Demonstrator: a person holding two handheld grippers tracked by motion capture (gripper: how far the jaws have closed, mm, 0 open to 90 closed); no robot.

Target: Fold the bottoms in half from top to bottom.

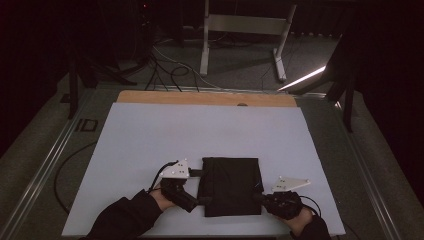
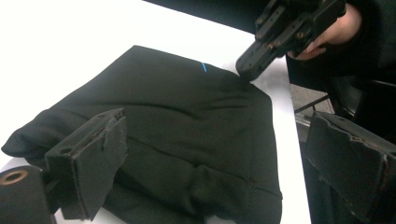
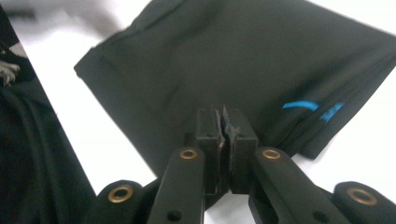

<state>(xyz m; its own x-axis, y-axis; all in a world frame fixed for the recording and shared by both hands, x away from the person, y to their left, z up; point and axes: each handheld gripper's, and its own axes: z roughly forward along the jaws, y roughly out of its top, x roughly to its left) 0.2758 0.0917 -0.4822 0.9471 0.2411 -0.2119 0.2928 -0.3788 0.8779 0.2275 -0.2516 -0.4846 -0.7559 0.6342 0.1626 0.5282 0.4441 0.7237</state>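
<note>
The right claw is clenched, jaws pressed together with no cloth visibly pinched, tips at the edge of the folded black garment. The left claw gapes wide over the opposite edge, released. A small blue mark, unreadable, sits on the fabric, which lies flat near the white tabletop's front edge.
</note>
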